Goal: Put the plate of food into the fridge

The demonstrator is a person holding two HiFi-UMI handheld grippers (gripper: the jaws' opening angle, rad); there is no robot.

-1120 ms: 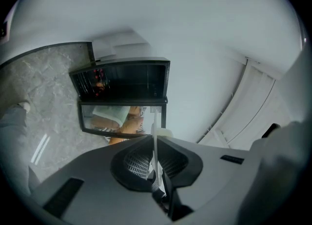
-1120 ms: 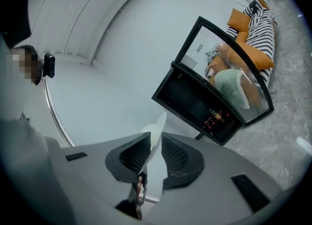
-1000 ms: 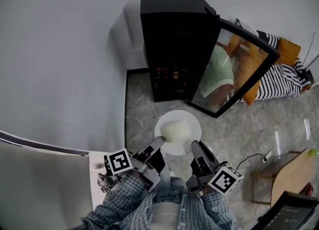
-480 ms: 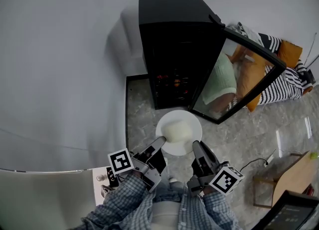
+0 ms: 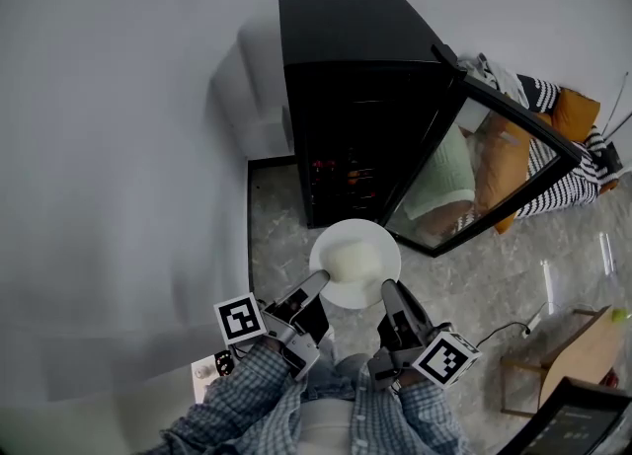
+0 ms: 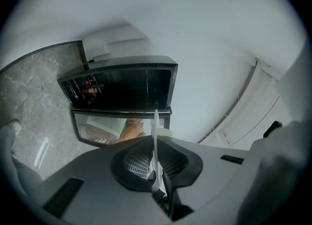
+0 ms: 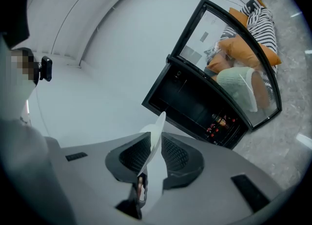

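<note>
Now: a white plate [image 5: 336,293] with a pale mound of food [image 5: 353,260] is held level over the grey stone-pattern floor [image 5: 281,236], just in front of the open black fridge [image 5: 346,48]. Left gripper [image 5: 316,280] clamps the plate's near-left rim; in the left gripper view the rim stands edge-on between the two ribbed pads, both pressing on it. Right gripper [image 5: 390,293] clamps the near-right rim the same way; its own view shows the thin white edge pinched between the pads. Both grips sit on the side of the plate nearest the person, well apart from each other, with the food beyond and between them. Fridge door [image 5: 484,167], glass-fronted, is swung out to the right; its hinge side meets the cabinet's right front corner, its free edge points away to the right. Plate's far rim is near the fridge's lower front edge but apart from it; plate's right rim lies close to the door's bottom corner without touching. Inside the cabinet: dark shelves, with small red and orange items [image 5: 341,172] on a low shelf; upper shelves too dark to read. White wall [image 5: 118,147] bounds the left, and a dark skirting strip [image 5: 249,211] marks the floor's left edge. Open floor lies right of the plate, below the door. Plaid sleeves [image 5: 247,399] show behind the grippers.
</note>
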